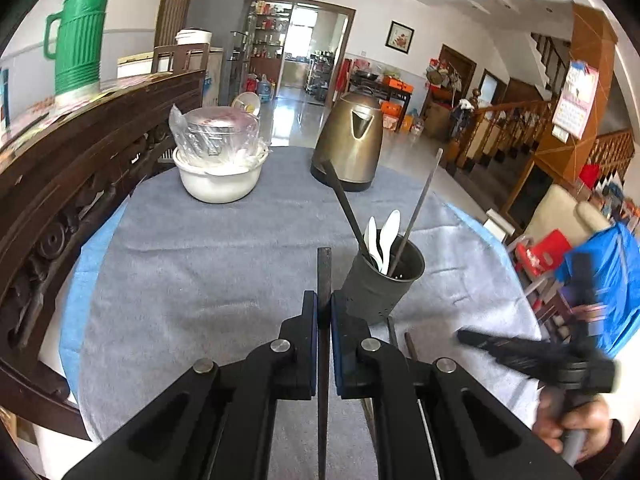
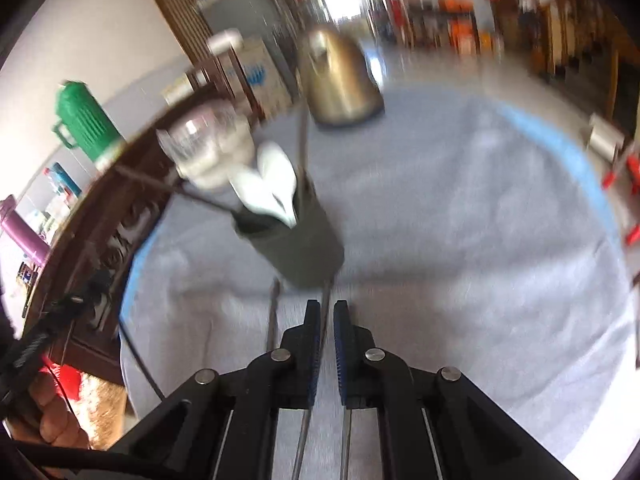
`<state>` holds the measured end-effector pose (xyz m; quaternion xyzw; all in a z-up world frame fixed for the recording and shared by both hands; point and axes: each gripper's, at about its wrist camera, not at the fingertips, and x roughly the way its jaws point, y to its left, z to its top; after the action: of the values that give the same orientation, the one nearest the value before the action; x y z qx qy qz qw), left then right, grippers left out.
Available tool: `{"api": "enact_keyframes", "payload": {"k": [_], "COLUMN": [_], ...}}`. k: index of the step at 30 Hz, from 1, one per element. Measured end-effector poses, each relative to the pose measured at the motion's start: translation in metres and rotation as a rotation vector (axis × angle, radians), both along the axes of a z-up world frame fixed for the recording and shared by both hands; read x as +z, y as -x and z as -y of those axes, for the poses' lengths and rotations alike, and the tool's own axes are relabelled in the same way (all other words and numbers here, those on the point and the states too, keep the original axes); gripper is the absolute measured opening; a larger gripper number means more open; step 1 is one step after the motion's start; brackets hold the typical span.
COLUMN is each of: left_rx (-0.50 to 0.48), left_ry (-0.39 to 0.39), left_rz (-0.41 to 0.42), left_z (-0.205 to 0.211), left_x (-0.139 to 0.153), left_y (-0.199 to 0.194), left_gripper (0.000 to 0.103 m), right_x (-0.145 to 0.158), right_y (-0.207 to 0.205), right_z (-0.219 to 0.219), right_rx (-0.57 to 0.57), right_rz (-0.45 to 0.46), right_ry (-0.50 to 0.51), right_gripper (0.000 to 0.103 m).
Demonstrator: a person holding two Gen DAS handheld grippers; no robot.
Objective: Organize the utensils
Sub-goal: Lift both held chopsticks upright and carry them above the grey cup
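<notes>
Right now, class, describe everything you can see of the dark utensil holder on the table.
The utensil holder is a dark grey, metal-looking cylinder with small holes near its base. It stands upright on the grey cloth, in front of the kettle. Inside lean white plastic spoons and two long dark chopsticks. More sticks lie on the cloth beside its base. Neither gripper touches it.

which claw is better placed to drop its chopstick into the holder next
Left, probably. The left claw is shut on a dark chopstick beside the utensil holder. The right claw also grips one, but its view is blurred.
</notes>
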<state>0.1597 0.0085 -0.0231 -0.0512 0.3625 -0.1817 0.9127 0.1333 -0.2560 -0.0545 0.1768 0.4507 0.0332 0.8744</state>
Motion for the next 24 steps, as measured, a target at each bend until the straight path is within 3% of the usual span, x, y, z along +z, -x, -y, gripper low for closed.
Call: {"api": "enact_keyframes", "payload": {"k": [4, 12, 16, 20, 24], "left_rx": [-0.006, -0.023, -0.033, -0.032, -0.021], "left_ry": [-0.003, -0.03, -0.033, -0.028, -0.026], "left_rz": [0.045, 0.119, 0.147, 0.149, 0.15], "left_z": [-0.005, -0.013, -0.014, -0.016, -0.019], "left_x": [0.009, 0.022, 0.024, 0.025, 0.025], "left_y": [0.017, 0.043, 0.052, 0.054, 0.055], "left_gripper": [0.007, 0.007, 0.007, 0.007, 0.007], "right_x": [-0.044, -0.078, -0.078, -0.077, -0.061], "right_y": [-0.027, -0.06, -0.066, -0.068, -0.057], "right_z": [-0.007, -0.03, -0.038, -0.047, -0.051], "right_rx": [0.031, 0.054, 0.076, 0.102, 0.077], "right_rz": [-0.175, -0.314, -0.301, -0.296, -0.234], "right_ry": [0.045, 0.191, 0.234, 0.303, 0.284], "right_gripper": [0.016, 0.017, 0.017, 0.007, 0.007]}}
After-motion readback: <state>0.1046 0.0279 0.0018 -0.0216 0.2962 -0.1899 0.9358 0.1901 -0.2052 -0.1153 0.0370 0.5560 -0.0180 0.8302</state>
